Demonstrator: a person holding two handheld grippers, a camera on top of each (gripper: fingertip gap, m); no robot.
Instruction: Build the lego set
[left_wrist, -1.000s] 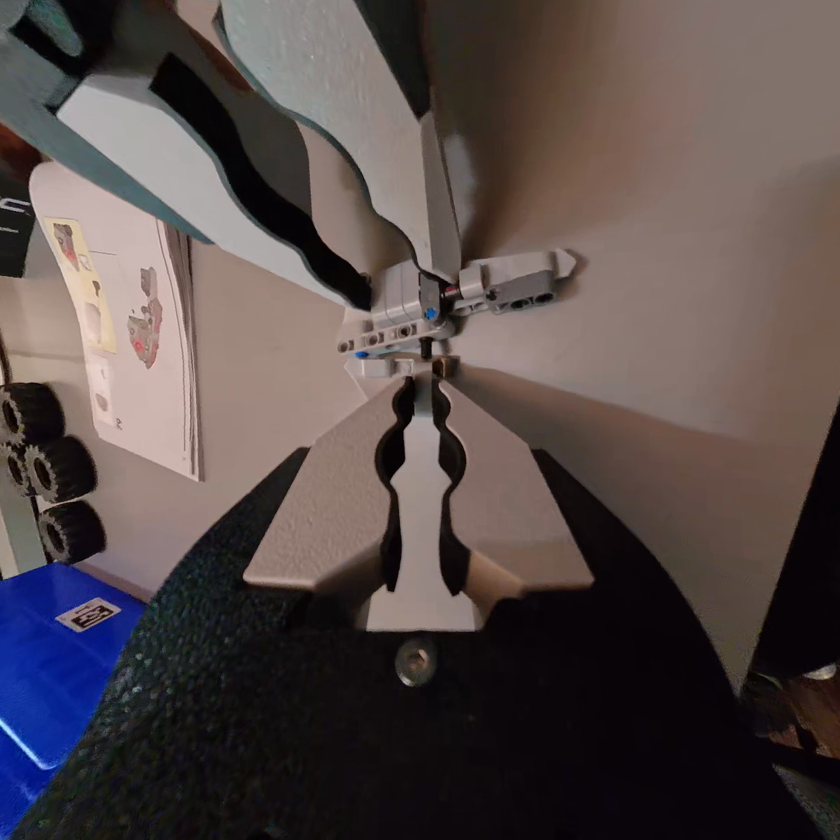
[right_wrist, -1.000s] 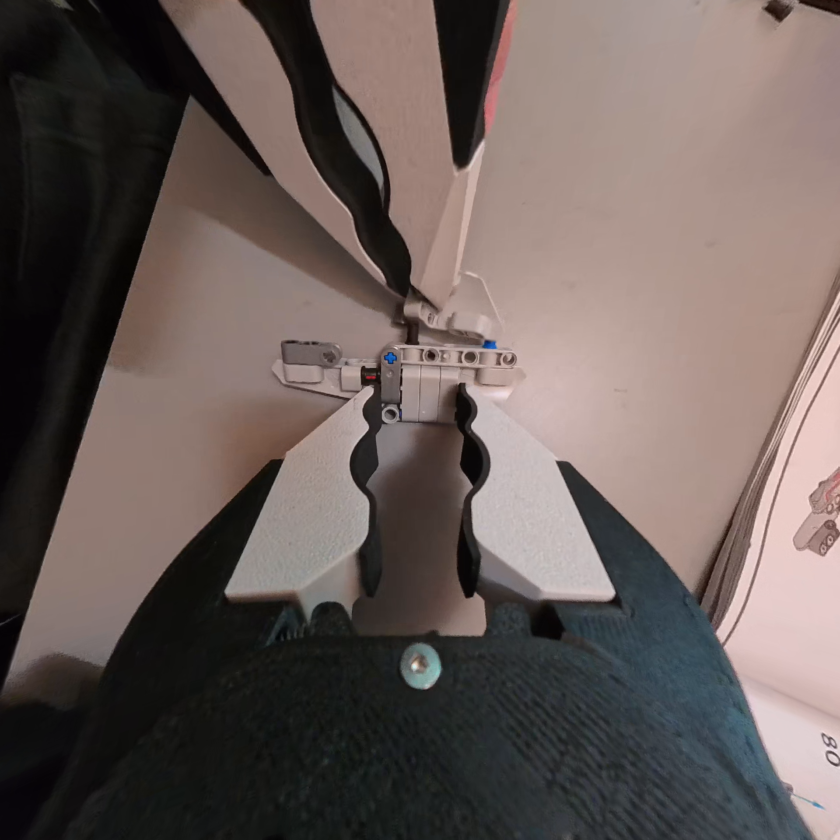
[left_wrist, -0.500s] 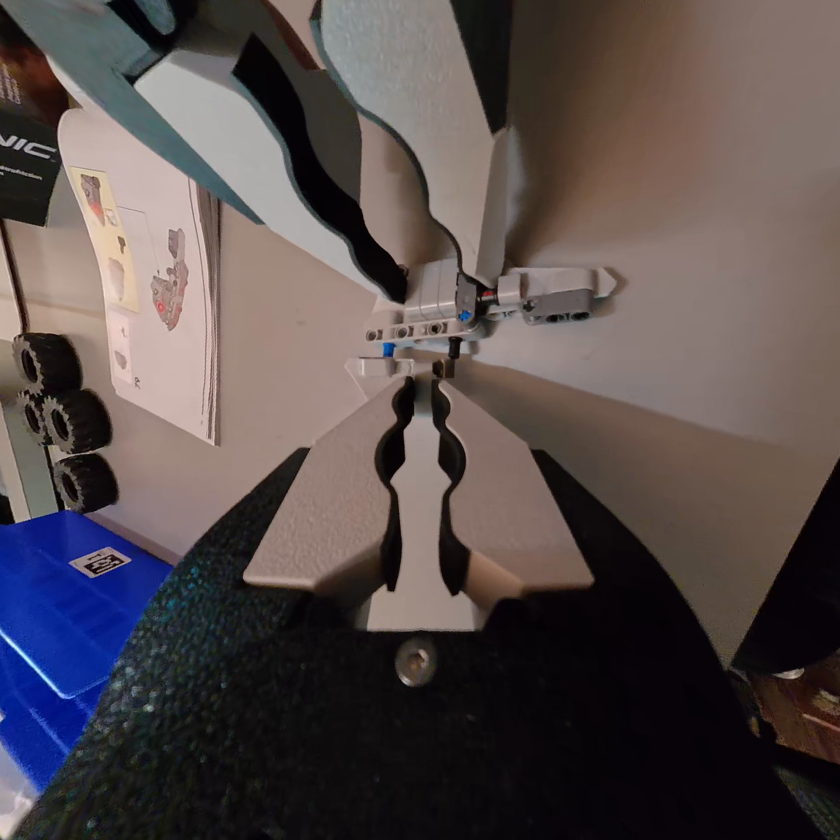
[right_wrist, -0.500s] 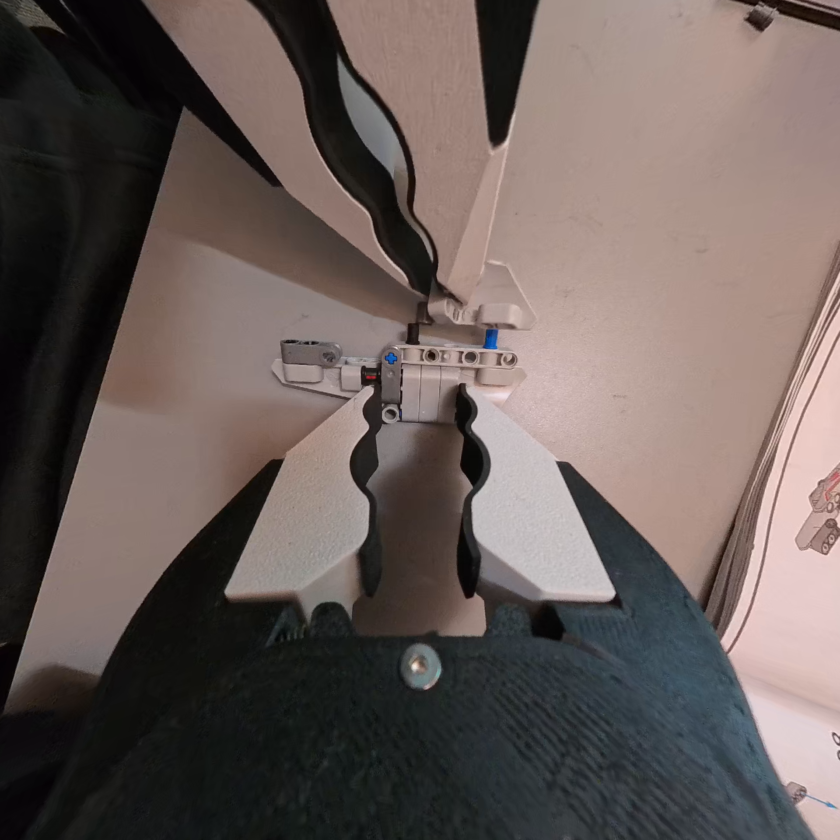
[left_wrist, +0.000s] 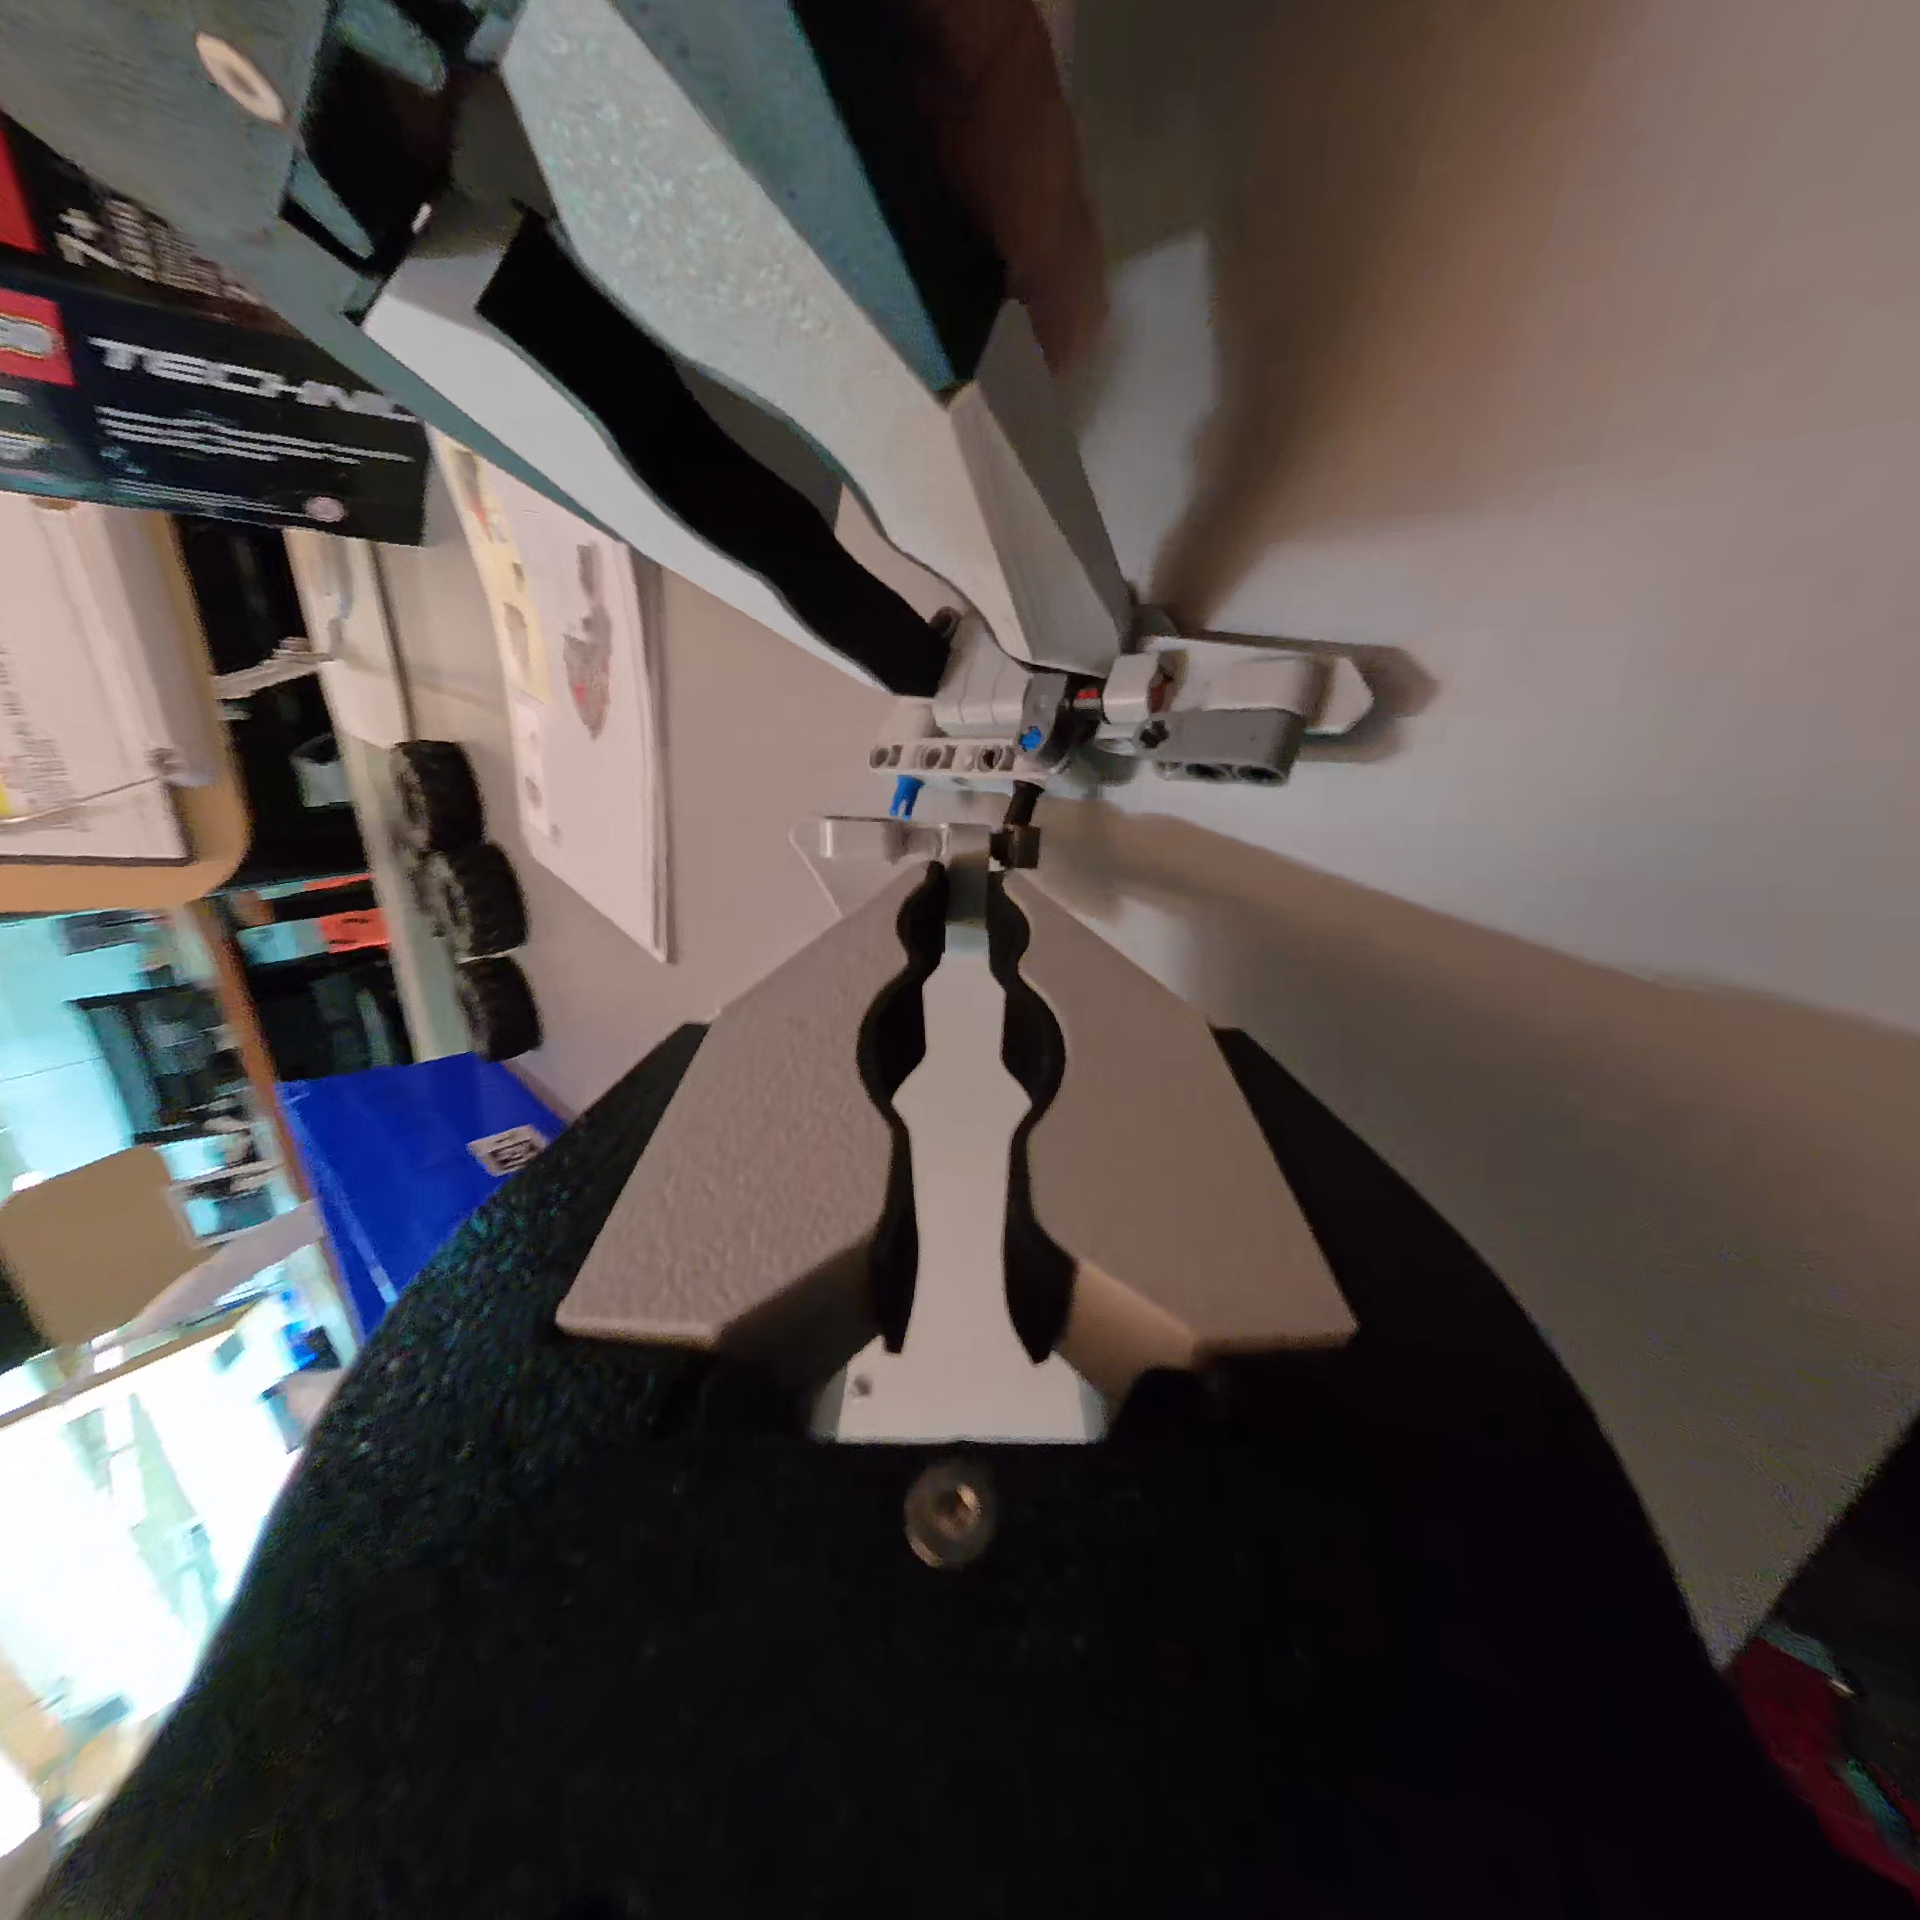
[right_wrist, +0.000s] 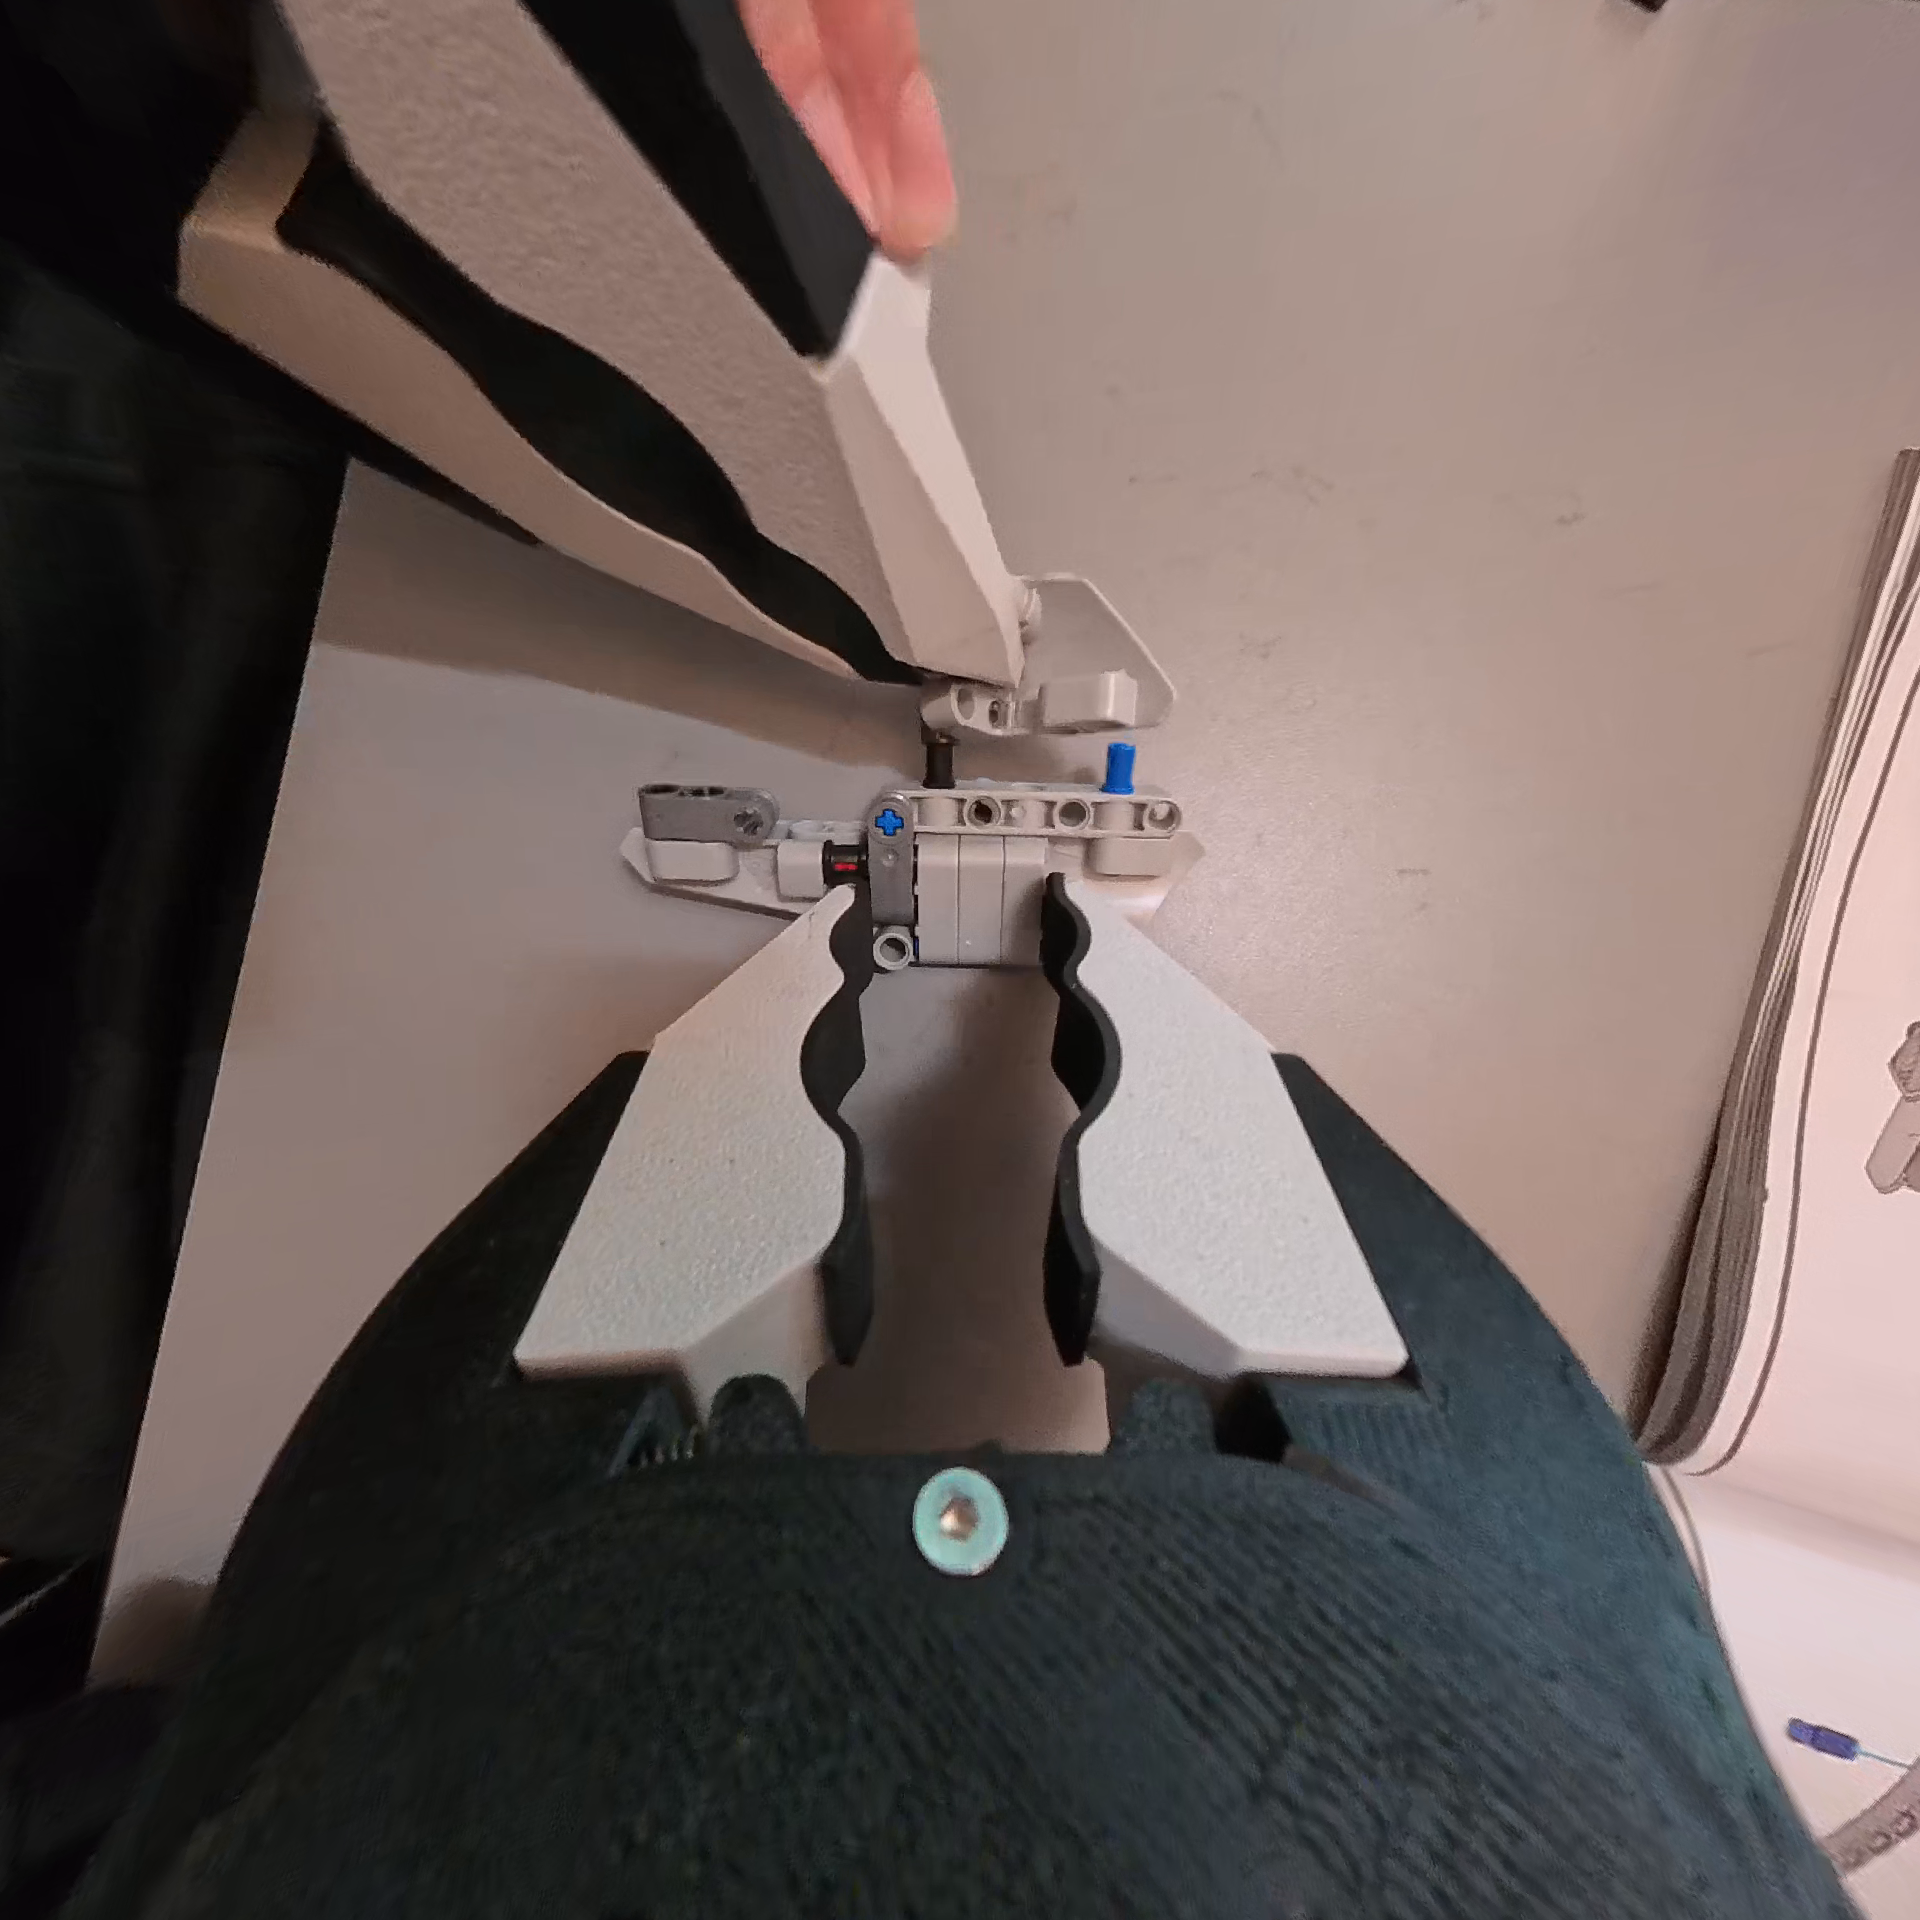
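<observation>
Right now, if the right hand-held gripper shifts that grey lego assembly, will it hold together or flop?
The grey lego assembly looks rigid where the right hand-held gripper clamps its block. The dark grey arm on one end might swivel. The blue pin stands exposed and could snag.

Warm dim indoor light; motion blur left view; fisheye edge distortion.

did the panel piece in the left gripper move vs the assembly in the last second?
Yes. In the right wrist view the panel piece has lifted off the grey assembly; the blue pin on the beam is now exposed.
</observation>
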